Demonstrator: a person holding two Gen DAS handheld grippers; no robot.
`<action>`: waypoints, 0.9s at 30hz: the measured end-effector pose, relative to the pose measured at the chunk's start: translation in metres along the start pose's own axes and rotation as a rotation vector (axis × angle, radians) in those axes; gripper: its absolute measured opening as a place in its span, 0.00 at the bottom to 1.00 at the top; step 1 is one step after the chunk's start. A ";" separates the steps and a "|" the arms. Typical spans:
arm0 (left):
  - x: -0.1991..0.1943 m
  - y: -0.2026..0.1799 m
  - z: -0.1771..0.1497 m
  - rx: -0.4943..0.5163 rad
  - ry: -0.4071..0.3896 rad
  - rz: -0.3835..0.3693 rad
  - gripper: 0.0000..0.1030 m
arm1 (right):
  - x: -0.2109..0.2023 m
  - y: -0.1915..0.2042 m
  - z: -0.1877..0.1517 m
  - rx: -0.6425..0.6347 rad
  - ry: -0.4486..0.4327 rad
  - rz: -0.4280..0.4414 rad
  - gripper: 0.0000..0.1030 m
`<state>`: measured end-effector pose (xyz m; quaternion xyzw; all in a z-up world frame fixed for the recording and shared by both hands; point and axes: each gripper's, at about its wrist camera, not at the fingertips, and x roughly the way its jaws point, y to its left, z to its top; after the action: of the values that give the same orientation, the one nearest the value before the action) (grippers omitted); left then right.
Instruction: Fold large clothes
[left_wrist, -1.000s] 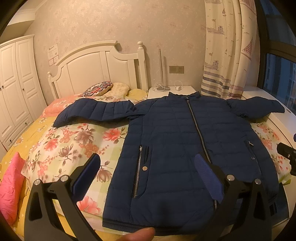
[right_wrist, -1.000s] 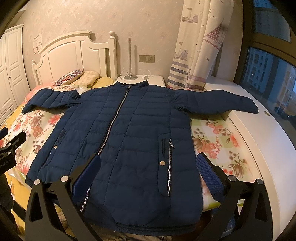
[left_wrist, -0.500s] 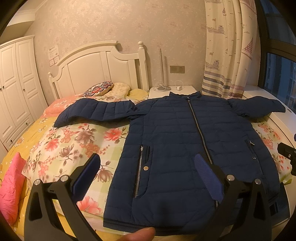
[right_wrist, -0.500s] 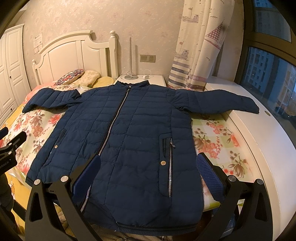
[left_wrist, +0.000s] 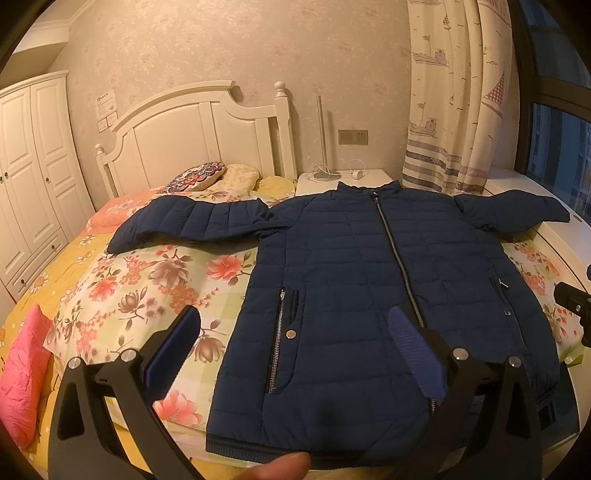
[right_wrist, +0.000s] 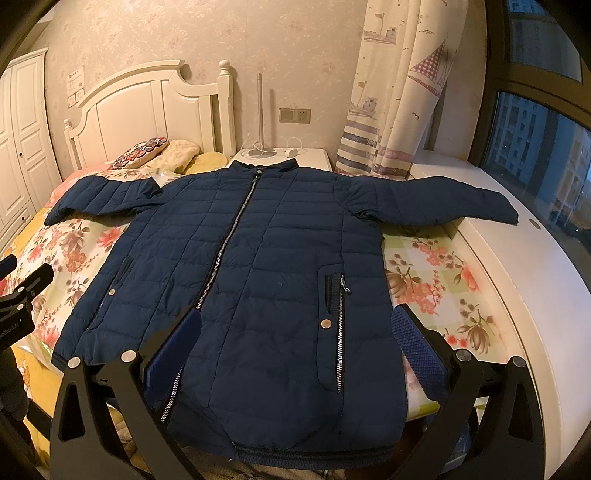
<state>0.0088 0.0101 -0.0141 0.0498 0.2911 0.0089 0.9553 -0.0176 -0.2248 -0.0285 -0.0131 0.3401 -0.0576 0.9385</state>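
A navy quilted jacket (left_wrist: 362, 280) lies flat and zipped on the floral bedspread (left_wrist: 147, 280), collar toward the headboard, both sleeves spread out. It also fills the right wrist view (right_wrist: 258, 266). My left gripper (left_wrist: 295, 347) is open and empty, hovering above the jacket's lower left part near the hem. My right gripper (right_wrist: 297, 343) is open and empty above the lower right part, its right finger past the jacket's side edge. The right sleeve (right_wrist: 443, 206) rests on a white ledge.
A white headboard (left_wrist: 192, 133) and pillows (left_wrist: 199, 177) stand at the bed's far end, a nightstand (left_wrist: 347, 177) beside them. A pink cushion (left_wrist: 22, 373) lies at the left. A white window ledge (right_wrist: 524, 280) and curtain (right_wrist: 391, 92) flank the right. A wardrobe (left_wrist: 29, 177) stands left.
Both views have shifted very slightly; the jacket lies as before and both grippers stay open.
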 end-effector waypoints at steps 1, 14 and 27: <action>0.000 0.000 0.000 0.001 0.001 -0.001 0.98 | 0.000 0.000 0.000 0.000 0.000 0.000 0.96; 0.000 -0.001 0.000 0.002 0.002 0.001 0.98 | 0.001 -0.001 0.001 0.000 0.002 0.001 0.96; 0.006 0.001 -0.008 0.013 0.020 0.003 0.98 | 0.013 0.001 -0.004 0.006 0.028 0.001 0.96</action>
<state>0.0093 0.0123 -0.0238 0.0564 0.3008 0.0090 0.9520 -0.0094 -0.2249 -0.0399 -0.0092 0.3529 -0.0585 0.9338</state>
